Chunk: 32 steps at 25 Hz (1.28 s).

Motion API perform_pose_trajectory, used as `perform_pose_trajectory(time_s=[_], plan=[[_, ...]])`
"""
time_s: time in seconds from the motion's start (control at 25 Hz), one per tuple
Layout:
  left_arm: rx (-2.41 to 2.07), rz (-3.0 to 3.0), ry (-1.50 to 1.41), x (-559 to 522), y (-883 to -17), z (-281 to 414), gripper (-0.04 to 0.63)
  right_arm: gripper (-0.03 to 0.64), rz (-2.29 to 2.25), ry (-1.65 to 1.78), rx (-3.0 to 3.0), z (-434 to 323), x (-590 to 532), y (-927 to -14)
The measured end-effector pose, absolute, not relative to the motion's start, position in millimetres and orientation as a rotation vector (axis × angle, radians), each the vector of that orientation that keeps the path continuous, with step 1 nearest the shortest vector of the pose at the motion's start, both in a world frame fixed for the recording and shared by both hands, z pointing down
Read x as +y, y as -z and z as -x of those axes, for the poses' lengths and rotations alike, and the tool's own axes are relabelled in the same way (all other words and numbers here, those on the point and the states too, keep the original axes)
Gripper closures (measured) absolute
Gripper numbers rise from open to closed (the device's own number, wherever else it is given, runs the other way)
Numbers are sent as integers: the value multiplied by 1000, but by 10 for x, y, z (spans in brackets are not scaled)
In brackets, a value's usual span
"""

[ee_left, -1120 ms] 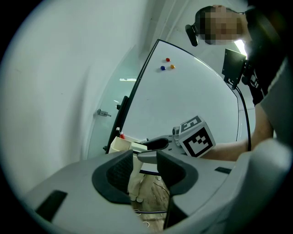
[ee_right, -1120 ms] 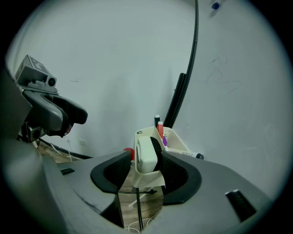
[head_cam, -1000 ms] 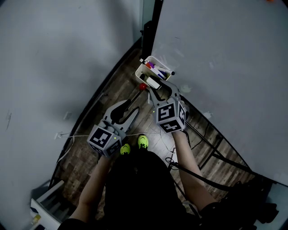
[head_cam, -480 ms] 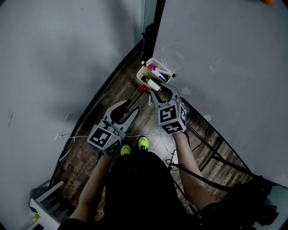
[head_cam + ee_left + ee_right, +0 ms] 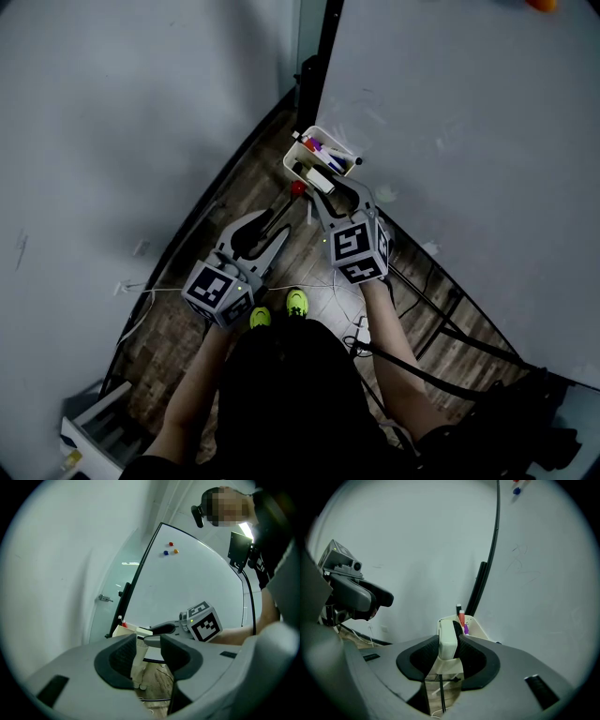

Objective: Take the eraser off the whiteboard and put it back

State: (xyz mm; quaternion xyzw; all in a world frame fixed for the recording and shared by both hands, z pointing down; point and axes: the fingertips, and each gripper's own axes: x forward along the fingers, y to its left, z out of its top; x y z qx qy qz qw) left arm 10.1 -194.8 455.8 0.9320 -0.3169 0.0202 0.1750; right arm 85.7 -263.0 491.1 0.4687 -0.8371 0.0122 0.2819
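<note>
Eraser (image 5: 446, 638): a white block with a dark felt face, pinched between the two pads of the right gripper (image 5: 328, 187). The jaws have just been closing on it. The white body lies against the left-hand pad and the felt against the right-hand pad. It stands on edge, and its long axis runs along the jaws, away from the camera and toward the marker tray (image 5: 477, 628). Its far end sits at the tray's near rim; whether it touches the tray cannot be told.

Marker tray: a cream box fixed at the lower corner of the whiteboard (image 5: 469, 122). It holds several markers (image 5: 319, 145), standing or leaning, among them a red-capped one (image 5: 461, 617). These crowd the space just beyond the eraser.

The whiteboard's black frame (image 5: 497, 527) rises behind the tray. Three small magnets, red (image 5: 171, 543), blue (image 5: 166, 552) and orange (image 5: 176, 551), sit high on the board.

Left gripper (image 5: 272, 223): jaws spread, nothing between them, held lower and to the left, well apart from the tray.

Below lie a wood-pattern floor (image 5: 187, 323), loose cables (image 5: 412, 370) and neon-yellow shoes (image 5: 297, 299).
</note>
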Motion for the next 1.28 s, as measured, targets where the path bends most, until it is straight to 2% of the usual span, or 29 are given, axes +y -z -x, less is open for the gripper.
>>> perform_pose_trajectory(time_s=[1.28], plan=[[-852, -2682, -10, -1801, -4354, -83, 449, 483, -1380, 76, -2272, -887, -2358, -4214]])
